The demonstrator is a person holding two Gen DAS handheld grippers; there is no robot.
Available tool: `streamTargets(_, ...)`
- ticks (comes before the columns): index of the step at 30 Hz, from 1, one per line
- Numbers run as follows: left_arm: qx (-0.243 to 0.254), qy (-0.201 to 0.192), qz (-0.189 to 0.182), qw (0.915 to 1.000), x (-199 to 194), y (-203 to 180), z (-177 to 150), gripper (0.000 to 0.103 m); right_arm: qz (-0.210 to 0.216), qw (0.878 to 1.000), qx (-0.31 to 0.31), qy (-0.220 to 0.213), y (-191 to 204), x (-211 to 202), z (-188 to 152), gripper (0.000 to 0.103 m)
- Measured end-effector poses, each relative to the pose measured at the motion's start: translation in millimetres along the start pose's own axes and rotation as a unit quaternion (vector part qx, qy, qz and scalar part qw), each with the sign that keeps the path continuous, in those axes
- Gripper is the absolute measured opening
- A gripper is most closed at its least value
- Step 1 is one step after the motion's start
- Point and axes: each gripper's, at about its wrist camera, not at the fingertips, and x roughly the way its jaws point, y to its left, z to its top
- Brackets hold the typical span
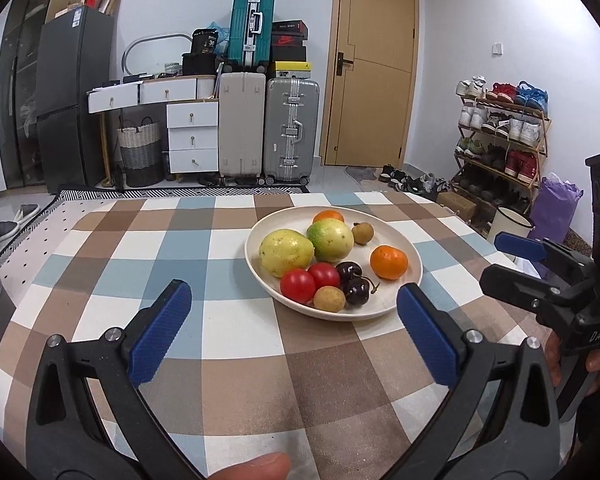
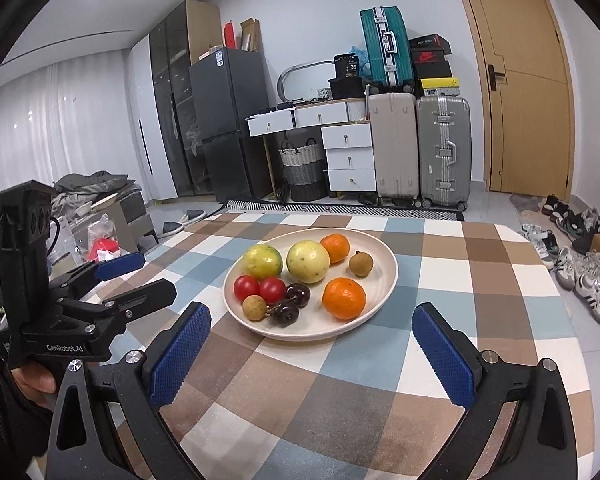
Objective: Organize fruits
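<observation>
A cream plate (image 1: 380,309) (image 2: 312,334) sits on the checked tablecloth (image 1: 180,248). It holds two yellow-green round fruits (image 1: 286,252) (image 2: 308,261), two oranges (image 1: 389,262) (image 2: 343,298), two red tomatoes (image 1: 297,285) (image 2: 246,287), two dark cherries (image 1: 356,292) (image 2: 285,314) and two tan longans (image 1: 329,299) (image 2: 254,307). My left gripper (image 1: 293,286) (image 2: 156,274) is open and empty, hovering just short of the plate's near-left side. My right gripper (image 2: 312,308) (image 1: 496,260) is also open and empty, in front of the plate's near-right side.
Bare cloth surrounds the plate. Beyond the table's far edge stand suitcases (image 1: 268,132), white drawers (image 1: 192,136), a dark fridge (image 1: 72,96) and a wooden door (image 1: 372,64). A shoe rack (image 1: 500,140) and a white bucket (image 1: 508,224) are off the right side.
</observation>
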Motion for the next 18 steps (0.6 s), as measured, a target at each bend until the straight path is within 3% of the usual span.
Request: streamTargets(18, 0.005, -0.002, -0.004, 1.0, 1.0, -3.0, 0.0, 0.103, -0.015, 1.0, -0.015, 0.004, 5.4, 7.1, -1.3, 0.103)
